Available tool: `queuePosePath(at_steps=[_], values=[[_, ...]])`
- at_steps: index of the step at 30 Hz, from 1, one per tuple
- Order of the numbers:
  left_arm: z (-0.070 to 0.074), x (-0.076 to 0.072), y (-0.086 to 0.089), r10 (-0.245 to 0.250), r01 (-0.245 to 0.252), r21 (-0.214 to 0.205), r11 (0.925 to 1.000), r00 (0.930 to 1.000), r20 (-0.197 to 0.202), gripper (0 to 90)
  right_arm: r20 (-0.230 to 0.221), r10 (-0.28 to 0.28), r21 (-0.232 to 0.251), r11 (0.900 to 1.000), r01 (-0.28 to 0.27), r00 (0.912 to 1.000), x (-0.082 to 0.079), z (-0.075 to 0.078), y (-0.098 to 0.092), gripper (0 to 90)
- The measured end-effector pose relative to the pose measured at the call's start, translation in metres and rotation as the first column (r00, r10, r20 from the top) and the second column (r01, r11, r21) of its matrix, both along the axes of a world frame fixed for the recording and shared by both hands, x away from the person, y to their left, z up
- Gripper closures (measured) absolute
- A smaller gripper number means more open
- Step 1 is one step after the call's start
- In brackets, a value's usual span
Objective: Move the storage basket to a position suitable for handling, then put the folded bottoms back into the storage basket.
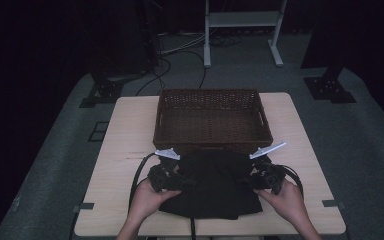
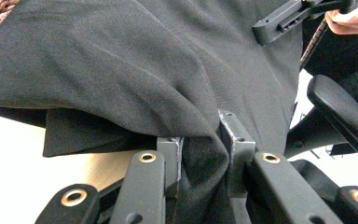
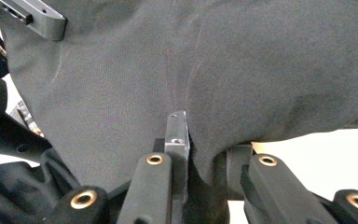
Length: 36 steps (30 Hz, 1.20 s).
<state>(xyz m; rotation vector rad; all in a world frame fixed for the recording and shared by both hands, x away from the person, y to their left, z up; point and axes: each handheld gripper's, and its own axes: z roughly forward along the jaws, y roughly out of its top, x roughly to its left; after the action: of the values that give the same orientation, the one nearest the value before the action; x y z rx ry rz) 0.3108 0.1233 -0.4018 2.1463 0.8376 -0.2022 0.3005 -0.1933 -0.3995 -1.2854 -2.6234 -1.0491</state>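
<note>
Two grippers are in my hands, and both have hold of the same black woven cloth garment (image 1: 215, 182), one at each side. In the left gripper view, the left gripper (image 2: 204, 154) has its jaws closed on a bunched fold of the fabric, which is squeezed between the two grey metal pads (image 2: 235, 140) and spills upward and away over them. In the right gripper view, the right gripper (image 3: 200, 144) is likewise clamped tight on a pinch of the cloth, the material draping over its pads and spreading wide beyond them.

From the high view, my left hand (image 1: 147, 197) and right hand (image 1: 287, 197) sit at the near edge of the pale wooden table (image 1: 125, 130), with the garment stretched between the left gripper (image 1: 172, 175) and the right gripper (image 1: 260, 175). The cloth lies just in front of me, its far edge meeting the near wall of the dark brown woven wicker basket (image 1: 212, 120); I cannot tell whether it actually touches the wicker. A corner of the basket's weave shows at the top left of the left gripper view.

What kind of garment it is I cannot make out, since it is folded over itself and uniformly dark. Its near hem is partly covered by my hands. Beyond the table, a white metal frame (image 1: 242, 30) stands on the grey carpeted floor (image 1: 55, 160), cut off at the top, and the room behind is too dark to read.
</note>
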Motion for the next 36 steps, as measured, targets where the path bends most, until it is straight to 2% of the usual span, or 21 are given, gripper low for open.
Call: queuePosePath(at_steps=[9, 22, 36], values=[[0.008, -0.001, 0.0, -0.003, 0.003, 0.001, 1.0, 1.0, 0.006, 72.6, 0.013, 0.007, -0.006, 1.0, -0.007, 0.9999, -0.004, 0.011, 0.0, 76.0], [0.014, -0.001, 0.0, -0.003, 0.003, 0.002, 1.0, 0.9999, 0.011, 72.7, 0.018, 0.006, -0.005, 1.0, -0.006, 0.9998, -0.004, 0.016, 0.0, 76.0], [0.037, 0.001, 0.004, 0.0, -0.001, 0.01, 0.9999, 0.9992, 0.039, 72.7, 0.045, 0.012, -0.007, 0.9999, -0.012, 0.9989, -0.002, 0.038, 0.006, 76.0]])
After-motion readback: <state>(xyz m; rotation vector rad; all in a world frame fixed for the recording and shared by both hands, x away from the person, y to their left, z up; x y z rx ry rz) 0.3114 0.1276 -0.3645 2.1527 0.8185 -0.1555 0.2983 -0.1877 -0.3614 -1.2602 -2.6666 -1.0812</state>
